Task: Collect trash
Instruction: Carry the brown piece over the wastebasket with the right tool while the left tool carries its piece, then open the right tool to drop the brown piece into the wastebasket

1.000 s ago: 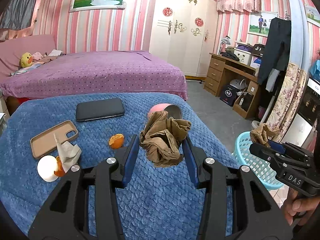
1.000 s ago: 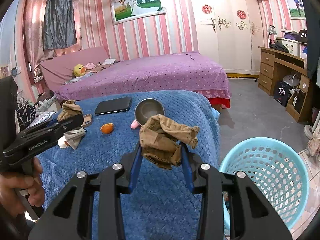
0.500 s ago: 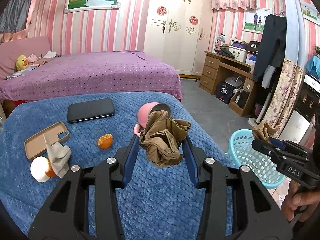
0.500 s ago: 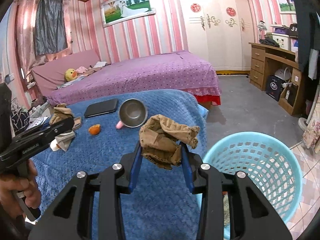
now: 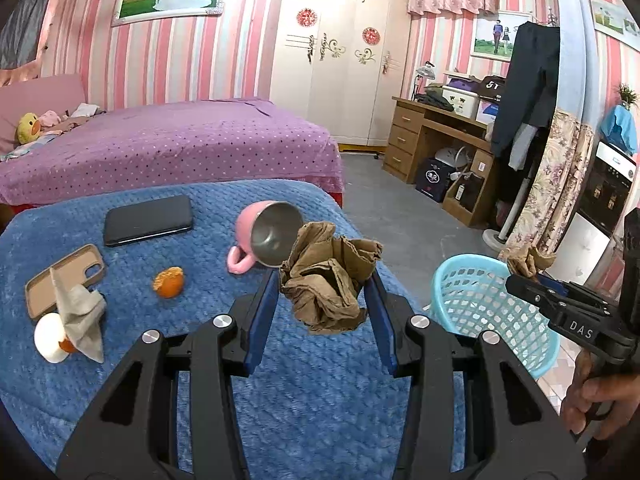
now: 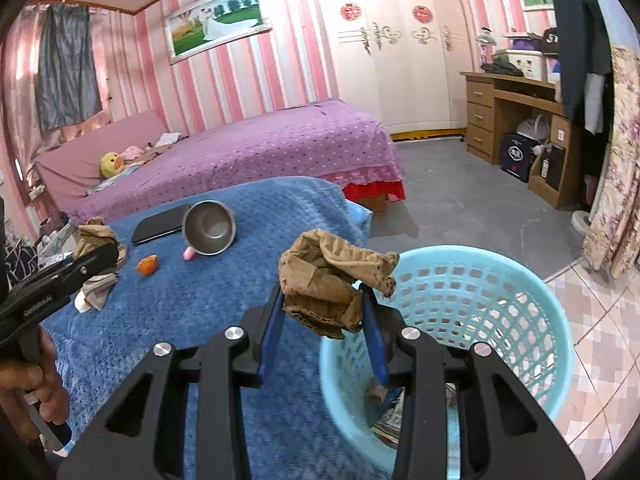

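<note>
1. Seen from the left wrist, the left gripper (image 5: 325, 286) pinches a crumpled brown paper wad (image 5: 328, 276) between its blue pads, held above the blue blanket (image 5: 312, 400) near its right edge.
2. That wad hides part of the rim of the tipped pink mug (image 5: 266, 242), whose steel inside faces the camera.
3. Toward the blanket's left edge lie a tan phone case (image 5: 64, 280), a grey tissue (image 5: 80, 312) draped over a white round thing (image 5: 48, 336) that is hard to make out, and an orange peel (image 5: 169, 282); a black phone (image 5: 148, 220) lies near the far edge.
4. Off the right edge, the light-blue basket (image 5: 492, 308) stands on the floor, partly covered by the right gripper (image 5: 524, 276), which carries a second brown wad (image 5: 526, 260); the hand (image 5: 588, 396) is cut off by the frame.
5. Seen from the right wrist, the right gripper (image 6: 322, 308) clamps its brown paper wad (image 6: 332, 280) right over the basket's (image 6: 520, 320) near-left rim, at the blanket's (image 6: 160, 320) right edge.
6. Scraps in the basket's bottom are mostly hidden behind the fingers.
7. Open grey floor (image 6: 460, 208) spreads beyond the basket.
8. At left, the left gripper (image 6: 100, 248) holds its wad (image 6: 94, 236) over the blanket, masking the case.
</note>
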A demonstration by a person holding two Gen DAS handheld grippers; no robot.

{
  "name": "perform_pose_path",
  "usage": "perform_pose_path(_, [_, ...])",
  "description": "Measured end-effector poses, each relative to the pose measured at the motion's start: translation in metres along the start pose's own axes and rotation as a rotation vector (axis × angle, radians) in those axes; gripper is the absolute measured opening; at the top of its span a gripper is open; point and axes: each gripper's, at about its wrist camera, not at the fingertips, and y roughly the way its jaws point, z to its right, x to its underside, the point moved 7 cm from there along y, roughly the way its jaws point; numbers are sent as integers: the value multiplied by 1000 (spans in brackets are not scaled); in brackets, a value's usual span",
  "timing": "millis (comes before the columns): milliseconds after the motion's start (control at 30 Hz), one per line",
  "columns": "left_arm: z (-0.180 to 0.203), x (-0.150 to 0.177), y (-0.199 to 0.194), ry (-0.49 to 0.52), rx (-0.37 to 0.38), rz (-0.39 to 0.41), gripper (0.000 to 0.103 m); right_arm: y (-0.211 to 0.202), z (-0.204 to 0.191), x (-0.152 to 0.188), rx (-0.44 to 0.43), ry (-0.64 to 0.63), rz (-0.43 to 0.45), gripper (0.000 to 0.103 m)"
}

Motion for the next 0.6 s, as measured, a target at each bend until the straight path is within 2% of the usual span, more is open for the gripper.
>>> perform_pose_path(367, [33,-1,15,-6,67,-15,43,-4,35,-1,85,57,15,40])
perform_pose_path(500, [51,0,20,3,100,-19,43,-5,48,-3,183,48,29,52])
perform_pose_path(533, [57,0,22,9,110,-21,43,-7,52,-4,208,52,43,64])
perform_pose_path(600, [68,1,27,18,127,-28,43,-14,60,-9,238,73,77,67])
